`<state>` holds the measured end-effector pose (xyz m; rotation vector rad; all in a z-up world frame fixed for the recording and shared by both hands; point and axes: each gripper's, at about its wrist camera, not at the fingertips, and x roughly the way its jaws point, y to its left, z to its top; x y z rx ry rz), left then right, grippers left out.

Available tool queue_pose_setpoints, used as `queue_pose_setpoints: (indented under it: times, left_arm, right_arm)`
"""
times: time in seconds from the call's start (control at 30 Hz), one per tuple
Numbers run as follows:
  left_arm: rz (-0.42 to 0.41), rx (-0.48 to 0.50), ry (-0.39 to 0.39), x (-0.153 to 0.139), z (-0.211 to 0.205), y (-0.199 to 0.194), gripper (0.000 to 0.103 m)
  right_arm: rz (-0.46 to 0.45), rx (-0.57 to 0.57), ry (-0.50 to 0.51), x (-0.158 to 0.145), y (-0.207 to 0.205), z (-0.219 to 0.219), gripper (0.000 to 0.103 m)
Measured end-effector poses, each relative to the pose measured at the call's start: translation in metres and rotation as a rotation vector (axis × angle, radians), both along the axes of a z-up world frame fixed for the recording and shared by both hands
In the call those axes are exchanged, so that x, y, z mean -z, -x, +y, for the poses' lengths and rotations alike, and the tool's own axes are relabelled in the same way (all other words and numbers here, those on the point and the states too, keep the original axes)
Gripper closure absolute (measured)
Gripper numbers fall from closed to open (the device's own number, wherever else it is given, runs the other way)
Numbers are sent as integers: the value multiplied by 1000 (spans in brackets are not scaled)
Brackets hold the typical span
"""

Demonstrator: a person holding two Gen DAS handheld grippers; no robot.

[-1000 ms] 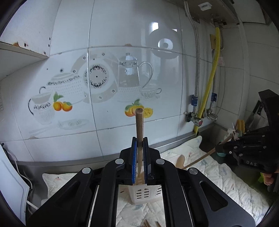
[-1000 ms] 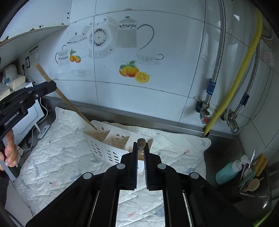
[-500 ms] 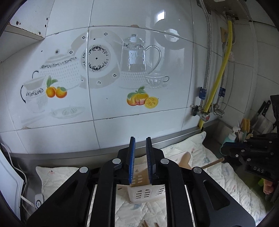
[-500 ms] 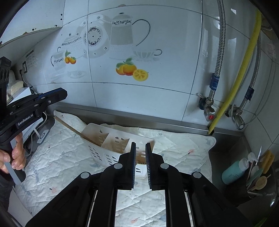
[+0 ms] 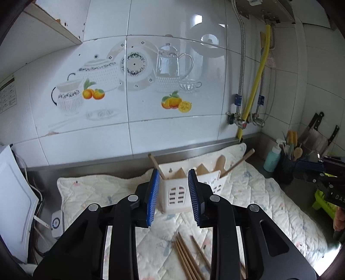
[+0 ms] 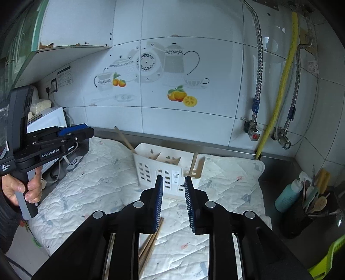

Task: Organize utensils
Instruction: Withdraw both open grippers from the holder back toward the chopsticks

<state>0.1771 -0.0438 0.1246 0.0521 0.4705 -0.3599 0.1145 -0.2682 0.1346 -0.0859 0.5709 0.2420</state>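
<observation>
On quilted mat [image 5: 258, 206], slotted plastic caddy [image 5: 179, 193].

Soft even daylight, window glare on glossy wall tiles [image 5: 200, 19] at twelve o'clock, fisheye bending, dark vignetted corners, sharp focus

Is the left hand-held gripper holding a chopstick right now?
No. The left hand-held gripper has nothing between its opening jaws; loose chopsticks lie on the mat below it.
</observation>
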Motion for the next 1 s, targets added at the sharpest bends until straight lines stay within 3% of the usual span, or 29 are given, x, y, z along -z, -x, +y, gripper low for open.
queue_pose_setpoints:
  times: [0.3,0.53,0.77,1.0]
  left_arm:
    - [84,6,-66,69,9,71,75]
    - [234,-3,-52,137,14,112,75]
    - [369,-10,-45,195,5,129,75]
    - [420,-37,-19,215,3,125,76]
  right_arm:
    - [-9,16,0,45,81,10,78]
    - [30,68,0,94,115,12,73]
    - [121,103,-56,145,126,18,73]
    - [150,120,-34,166,128,25,73]
